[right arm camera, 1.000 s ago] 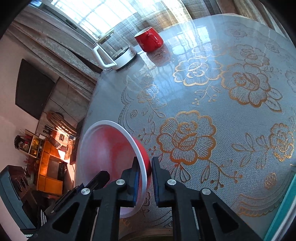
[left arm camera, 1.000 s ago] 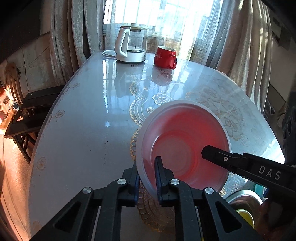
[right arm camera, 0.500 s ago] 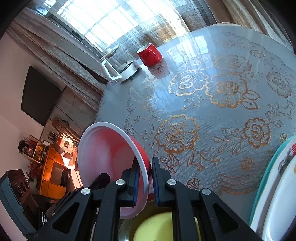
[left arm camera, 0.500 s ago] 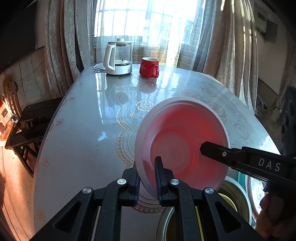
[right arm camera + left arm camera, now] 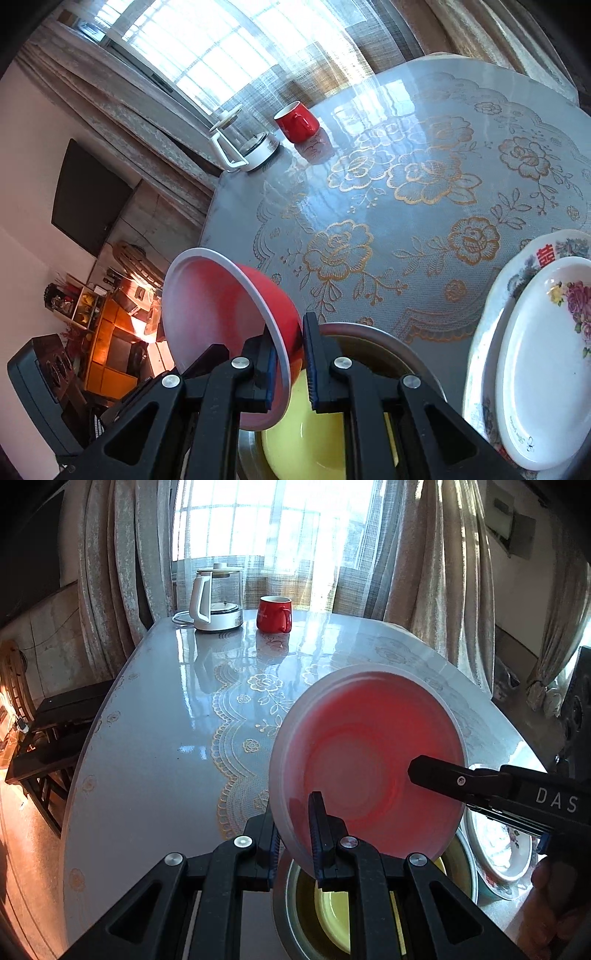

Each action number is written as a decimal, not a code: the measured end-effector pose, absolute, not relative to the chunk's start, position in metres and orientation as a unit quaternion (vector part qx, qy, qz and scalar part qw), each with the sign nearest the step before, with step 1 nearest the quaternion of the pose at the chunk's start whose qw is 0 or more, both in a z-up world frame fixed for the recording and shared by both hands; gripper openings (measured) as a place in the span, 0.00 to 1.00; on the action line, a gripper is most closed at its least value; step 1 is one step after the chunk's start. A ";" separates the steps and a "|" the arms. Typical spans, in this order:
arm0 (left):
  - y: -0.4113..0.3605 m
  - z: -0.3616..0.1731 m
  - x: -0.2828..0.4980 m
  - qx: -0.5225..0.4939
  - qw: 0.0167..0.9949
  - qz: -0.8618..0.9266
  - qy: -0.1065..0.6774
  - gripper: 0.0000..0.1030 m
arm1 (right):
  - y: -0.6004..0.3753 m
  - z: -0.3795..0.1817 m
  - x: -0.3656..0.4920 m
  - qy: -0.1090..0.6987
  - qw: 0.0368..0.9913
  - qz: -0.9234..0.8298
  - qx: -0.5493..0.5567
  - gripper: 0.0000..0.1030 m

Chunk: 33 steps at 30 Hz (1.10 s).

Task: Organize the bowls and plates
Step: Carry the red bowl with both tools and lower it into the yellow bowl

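A red bowl (image 5: pixel 369 760) with a white rim hangs tilted above the table, held by both grippers. My left gripper (image 5: pixel 295 830) is shut on its near rim. My right gripper (image 5: pixel 290 354) is shut on the opposite rim of the red bowl (image 5: pixel 221 310), and its dark finger reaches in from the right in the left wrist view. Just below sits a metal bowl (image 5: pixel 373 339) with a yellow bowl (image 5: pixel 314 435) inside it. To the right lie stacked flowered plates (image 5: pixel 535 354), also seen as plates (image 5: pixel 498 845) in the left wrist view.
A glass kettle (image 5: pixel 218 598) and a red mug (image 5: pixel 274 613) stand at the far end of the glossy table (image 5: pixel 155 738). Curtains hang behind them. Dark chairs (image 5: pixel 48 731) stand at the table's left side. A person's hand (image 5: pixel 554 904) shows at lower right.
Both grippers have carried the red bowl back toward the near edge and upward. The metal bowl with the yellow bowl and the flowered plates have come into view beneath and beside it.
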<state>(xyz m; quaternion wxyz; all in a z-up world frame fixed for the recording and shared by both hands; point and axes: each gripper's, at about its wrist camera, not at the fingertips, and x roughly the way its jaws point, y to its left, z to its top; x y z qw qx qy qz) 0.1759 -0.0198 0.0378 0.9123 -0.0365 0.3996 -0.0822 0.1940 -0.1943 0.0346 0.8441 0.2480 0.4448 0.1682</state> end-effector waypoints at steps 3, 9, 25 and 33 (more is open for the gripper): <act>-0.024 0.039 0.165 -0.030 0.913 -0.091 0.398 0.14 | -0.199 0.037 0.183 0.443 0.844 0.172 0.248 0.13; -0.033 0.039 0.150 -0.020 0.911 -0.105 0.399 0.14 | -0.210 0.035 0.165 0.443 0.841 0.175 0.257 0.14; -0.046 0.010 0.137 0.003 0.889 -0.119 0.443 0.14 | -0.221 0.010 0.145 0.475 0.822 0.161 0.271 0.16; -0.050 0.003 0.137 0.020 0.886 -0.116 0.449 0.14 | -0.223 -0.003 0.143 0.493 0.814 0.154 0.267 0.16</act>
